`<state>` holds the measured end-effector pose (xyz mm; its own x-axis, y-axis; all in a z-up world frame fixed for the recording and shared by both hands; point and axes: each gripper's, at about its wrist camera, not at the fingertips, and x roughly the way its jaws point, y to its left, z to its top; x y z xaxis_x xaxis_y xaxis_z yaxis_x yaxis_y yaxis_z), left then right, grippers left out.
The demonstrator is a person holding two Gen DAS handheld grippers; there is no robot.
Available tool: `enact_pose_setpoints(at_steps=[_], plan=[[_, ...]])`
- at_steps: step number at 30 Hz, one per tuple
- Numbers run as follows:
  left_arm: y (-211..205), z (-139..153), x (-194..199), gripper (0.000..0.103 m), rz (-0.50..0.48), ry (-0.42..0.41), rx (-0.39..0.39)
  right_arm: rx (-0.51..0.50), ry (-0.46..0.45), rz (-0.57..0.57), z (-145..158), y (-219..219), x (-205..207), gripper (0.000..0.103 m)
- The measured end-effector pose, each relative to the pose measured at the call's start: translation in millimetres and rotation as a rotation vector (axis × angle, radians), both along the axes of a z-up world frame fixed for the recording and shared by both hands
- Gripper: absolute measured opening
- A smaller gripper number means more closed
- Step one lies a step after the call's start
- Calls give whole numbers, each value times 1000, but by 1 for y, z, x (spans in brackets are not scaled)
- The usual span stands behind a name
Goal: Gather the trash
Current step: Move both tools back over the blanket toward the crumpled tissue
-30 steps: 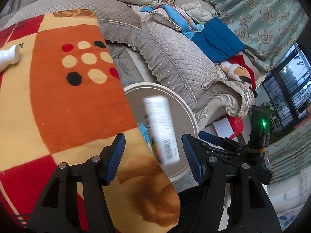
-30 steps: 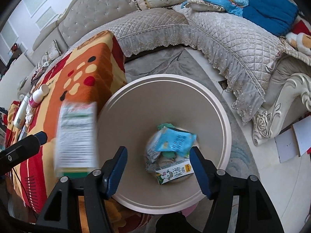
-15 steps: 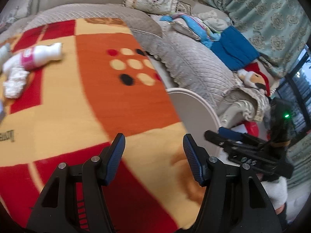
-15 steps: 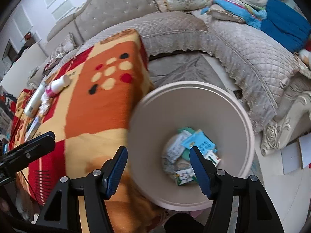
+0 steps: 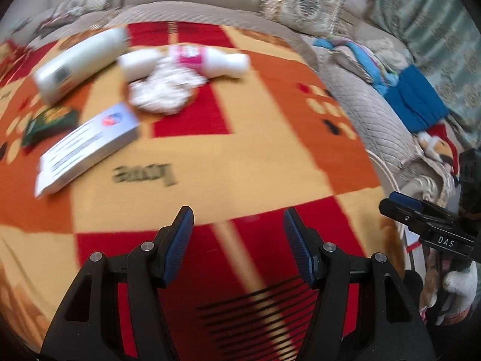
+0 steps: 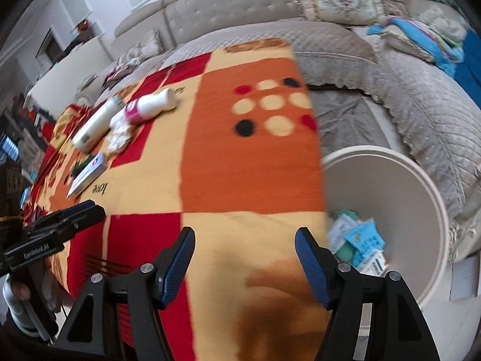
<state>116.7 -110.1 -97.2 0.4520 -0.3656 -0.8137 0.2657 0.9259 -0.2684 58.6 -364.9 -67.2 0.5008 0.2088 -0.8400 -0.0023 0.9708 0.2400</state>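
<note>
1. My left gripper (image 5: 237, 240), nearest: jaws spread, nothing between the blue pads, bare blanket (image 5: 240, 165) beneath them.

2. My right gripper (image 6: 245, 255): jaws opening, nothing between them either. In the left wrist view its tip shows at 3 o'clock, carried by my gloved hand (image 5: 460, 282).

3. Bin (image 6: 427, 210), round and pale, at 4 o'clock in the right wrist view, set just beside the blanket's edge. It already holds cartons and wrappers (image 6: 360, 243) at its bottom.

4. Flat white box (image 5: 87, 147), at 10 o'clock in the left wrist view, lying on the blanket; the nearest piece of trash to my left jaws. A dark green packet (image 5: 49, 123) lies just beside it, farther left.

5. Crumpled tissue (image 5: 163, 90), at 11 o'clock, beyond the box.

6. Pink-labelled bottle (image 5: 210, 60), on its side, touching the tissue's far edge.

7. Large white bottle (image 5: 81, 63), on its side, at 10 o'clock, farthest of the trash.

8. Sofa (image 5: 360, 96) with cushions and folded clothes, at 1 to 2 o'clock, behind everything.

Step in hand, by my judgement: both hands empty and headed for the remaining pile, so this is the reach for a fresh piece. The next move calls for carrying my left jaws forward and left over the box, lowering, and turning so the pads straddle its narrow width before closing. The frames are blurred, so fine placement cannot be read yet.
</note>
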Motion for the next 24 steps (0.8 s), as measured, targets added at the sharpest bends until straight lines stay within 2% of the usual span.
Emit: enact_pose_setpoints(at_steps=[7, 11, 14, 20, 24], plan=[[62, -9, -3, 61, 96, 10, 0, 4, 28, 77, -10, 42, 14, 67], [85, -5, 1, 61, 115, -8, -14, -1, 41, 109, -13, 59, 20, 67], [101, -2, 10, 69, 120, -29, -19, 12, 51, 122, -16, 70, 26, 67], [117, 4, 33, 69, 116, -89, 43, 26, 56, 149, -17, 91, 39, 67], [118, 4, 52, 69, 81, -100, 83, 45, 49, 170, -16, 107, 56, 67]])
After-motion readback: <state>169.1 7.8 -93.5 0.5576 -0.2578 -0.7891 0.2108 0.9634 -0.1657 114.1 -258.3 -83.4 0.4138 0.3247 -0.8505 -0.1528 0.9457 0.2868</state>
